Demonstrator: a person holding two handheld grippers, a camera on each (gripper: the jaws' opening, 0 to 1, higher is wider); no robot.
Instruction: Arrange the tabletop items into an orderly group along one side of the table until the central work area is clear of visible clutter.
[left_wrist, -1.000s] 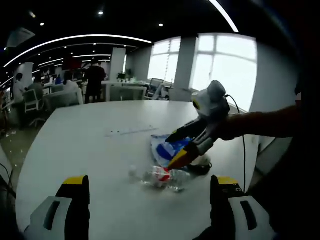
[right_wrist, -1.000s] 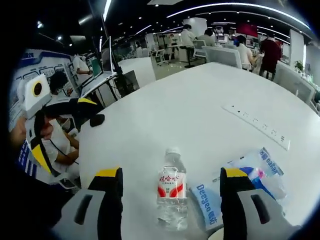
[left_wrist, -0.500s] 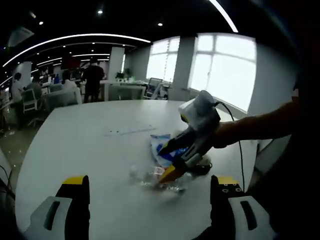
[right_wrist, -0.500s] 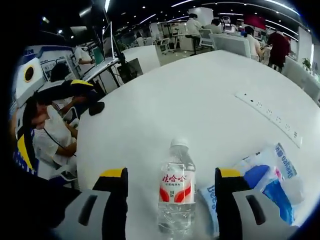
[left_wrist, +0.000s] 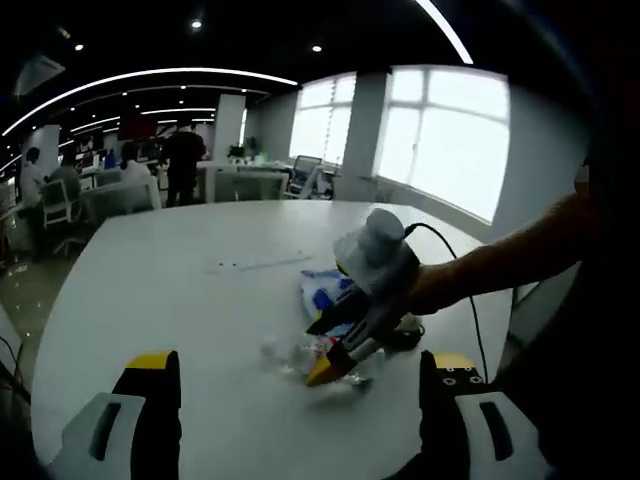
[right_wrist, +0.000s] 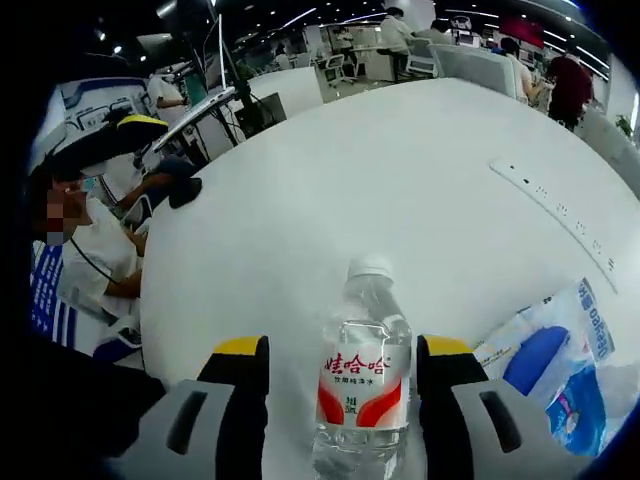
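A clear water bottle (right_wrist: 365, 380) with a red and white label lies on the white table (right_wrist: 300, 200), cap pointing away. My right gripper (right_wrist: 343, 350) is open, one jaw on each side of the bottle, with a small gap on either side. In the left gripper view the right gripper (left_wrist: 345, 345) reaches in from the right, its yellow tips down at the bottle (left_wrist: 290, 355). A blue and white packet (right_wrist: 560, 370) lies just right of the bottle, and is seen behind it as the packet (left_wrist: 325, 290). My left gripper (left_wrist: 300, 362) is open and holds nothing, back from the table (left_wrist: 150, 290).
A white power strip (right_wrist: 555, 215) lies further across the table, seen too as the strip (left_wrist: 262, 263). A black object (left_wrist: 405, 335) rests beside the packet. Office desks, chairs and people stand beyond the far edge. The table's edge curves close on the left.
The right gripper has moved forward and down until its jaws flank the bottle, and the jaws have narrowed somewhat. The left gripper has stayed where it was.
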